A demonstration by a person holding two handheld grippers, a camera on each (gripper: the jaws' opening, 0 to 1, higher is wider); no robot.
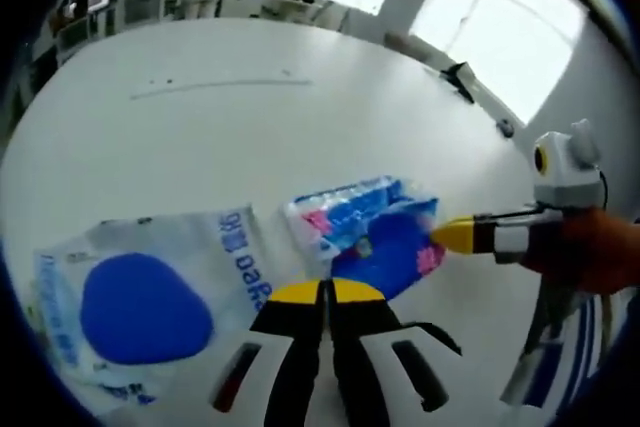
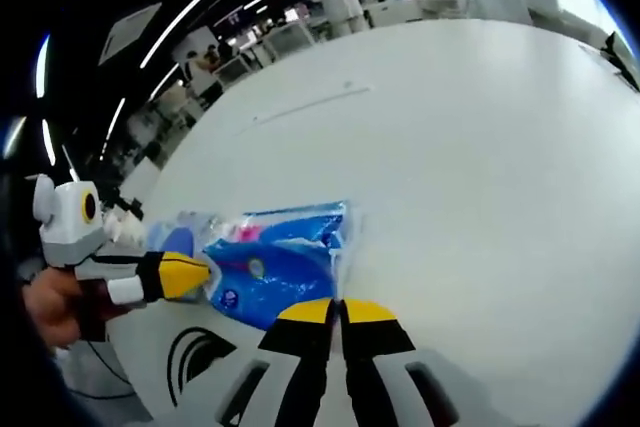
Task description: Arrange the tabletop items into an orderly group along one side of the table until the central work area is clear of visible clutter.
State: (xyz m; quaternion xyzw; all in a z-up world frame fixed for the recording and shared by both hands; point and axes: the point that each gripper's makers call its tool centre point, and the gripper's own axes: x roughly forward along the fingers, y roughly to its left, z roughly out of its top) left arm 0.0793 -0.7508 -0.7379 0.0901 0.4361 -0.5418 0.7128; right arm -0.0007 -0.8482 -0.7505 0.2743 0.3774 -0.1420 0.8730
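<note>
A blue tissue packet (image 1: 372, 232) with pink print lies on the white table (image 1: 230, 137). My left gripper (image 1: 326, 293) is shut, its yellow tips right at the packet's near edge. My right gripper (image 1: 452, 236) comes in from the right, held by a hand (image 1: 592, 249), its jaws closed on the packet's right corner. In the right gripper view the same packet (image 2: 280, 259) lies just beyond my right gripper (image 2: 338, 310), whose tips meet at the clear seam; the left gripper (image 2: 192, 275) touches the packet's far end. A clear bag with a blue oval (image 1: 140, 309) lies to the left.
The white table (image 2: 470, 147) stretches wide and bare beyond the packet. A dark small object (image 1: 462, 80) sits near the far edge by the windows. Desks and shelves stand in the room behind.
</note>
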